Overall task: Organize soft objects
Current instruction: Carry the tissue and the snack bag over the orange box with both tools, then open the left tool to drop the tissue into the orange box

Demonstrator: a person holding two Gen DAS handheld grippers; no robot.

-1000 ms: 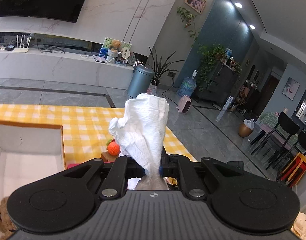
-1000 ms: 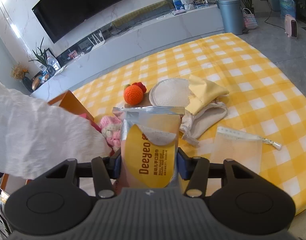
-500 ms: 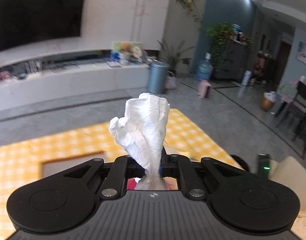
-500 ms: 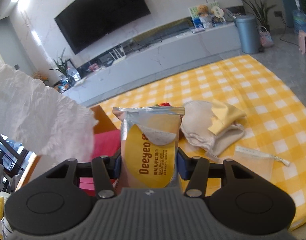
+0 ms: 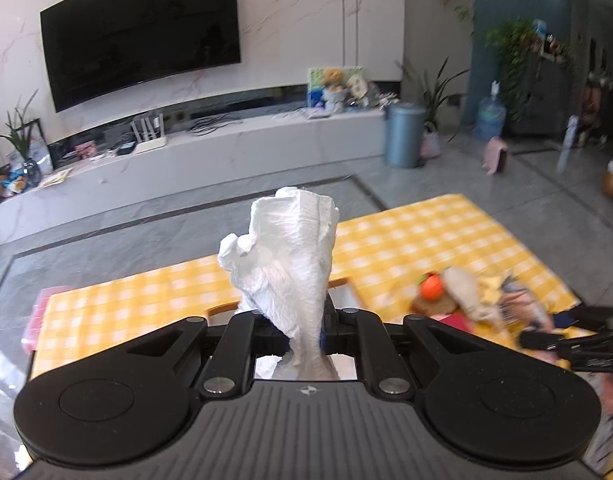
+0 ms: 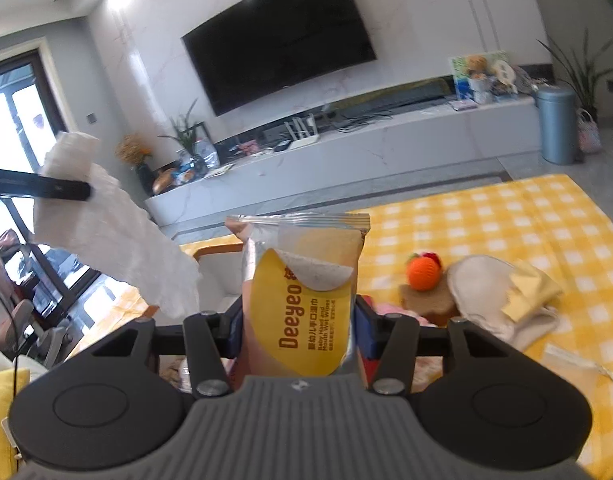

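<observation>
My left gripper (image 5: 302, 332) is shut on a crumpled white tissue (image 5: 286, 264) that stands up between its fingers, raised above the yellow checked cloth (image 5: 406, 240). In the right wrist view the same tissue (image 6: 114, 236) hangs at the left, pinched by the left gripper's dark finger (image 6: 38, 188). My right gripper (image 6: 298, 320) is shut on a yellow and silver pack of wet wipes (image 6: 302, 296), held upright. An orange knitted ball (image 6: 423, 274), a beige cloth pouch (image 6: 482, 292) and a yellow cloth (image 6: 526, 288) lie on the cloth at the right.
An open wooden-rimmed box (image 6: 218, 276) sits below and behind the pack. A clear flat bag (image 6: 574, 364) lies at the right on the cloth. A pink object (image 5: 38, 320) rests at the cloth's left edge. Beyond are grey floor, a TV bench (image 5: 226, 148) and a bin (image 5: 404, 136).
Both grippers have risen and swung, so the views now look across the room toward the TV wall. The tissue and the wipes pack stay gripped. The tissue sits higher and farther left in the right view.
</observation>
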